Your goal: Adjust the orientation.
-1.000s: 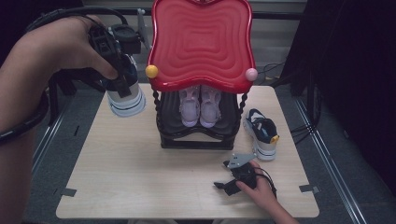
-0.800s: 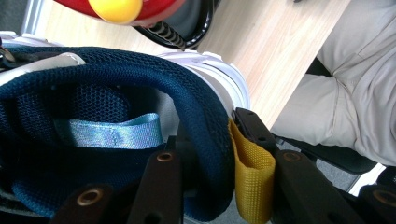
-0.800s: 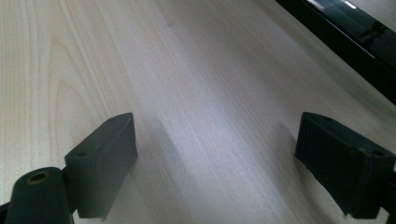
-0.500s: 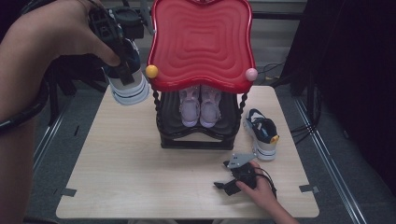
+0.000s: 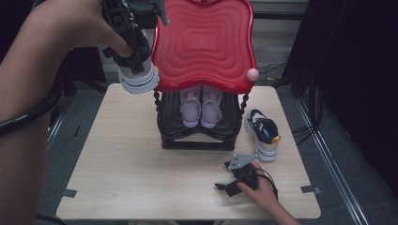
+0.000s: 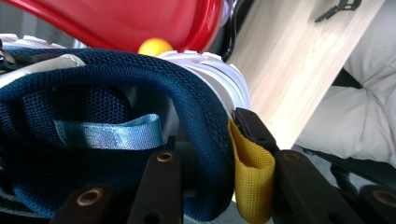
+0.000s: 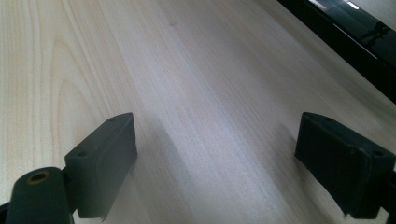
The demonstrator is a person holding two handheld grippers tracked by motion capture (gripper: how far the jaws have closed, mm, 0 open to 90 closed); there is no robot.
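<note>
So, left claw clamped on navy sneaker, up beside red rack top | right claw wide open, nothing between, resting on tabletop in front of rack

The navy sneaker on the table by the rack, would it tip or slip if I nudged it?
The navy sneaker stands upright on a broad, chunky white sole, so it would likely slide rather than tip. Its mesh upper probably gives under pressure. It looks light for its bulk.

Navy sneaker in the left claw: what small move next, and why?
Probably carry the navy sneaker rightward over the red shelf top. The left claw grips its heel collar, holding it above the table beside the shelf's edge.
</note>
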